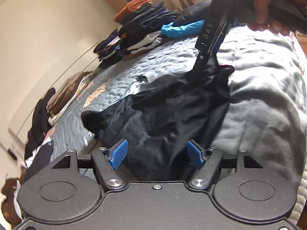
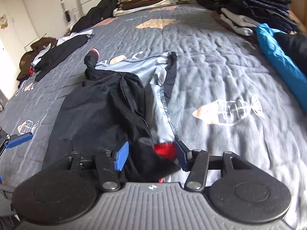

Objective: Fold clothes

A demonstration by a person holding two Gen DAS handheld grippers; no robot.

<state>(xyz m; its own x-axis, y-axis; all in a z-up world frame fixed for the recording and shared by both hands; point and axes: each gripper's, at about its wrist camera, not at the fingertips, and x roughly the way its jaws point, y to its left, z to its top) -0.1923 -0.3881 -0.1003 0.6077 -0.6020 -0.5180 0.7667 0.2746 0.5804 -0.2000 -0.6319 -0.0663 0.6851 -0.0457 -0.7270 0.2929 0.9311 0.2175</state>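
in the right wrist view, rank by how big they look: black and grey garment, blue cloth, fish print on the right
1. black and grey garment, though nearness inflates it
2. blue cloth, partly cut off
3. fish print

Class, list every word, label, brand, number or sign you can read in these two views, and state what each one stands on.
"DAS": white letters on the black body of the right tongs, seen in the left wrist view.
White tag inside the black and grey garment: too blurred to read.
Small emblem on the grey housing: a mark, no letters.

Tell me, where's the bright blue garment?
In the right wrist view the bright blue garment lies at the bed's right edge, just below the tall stack of folded clothes.
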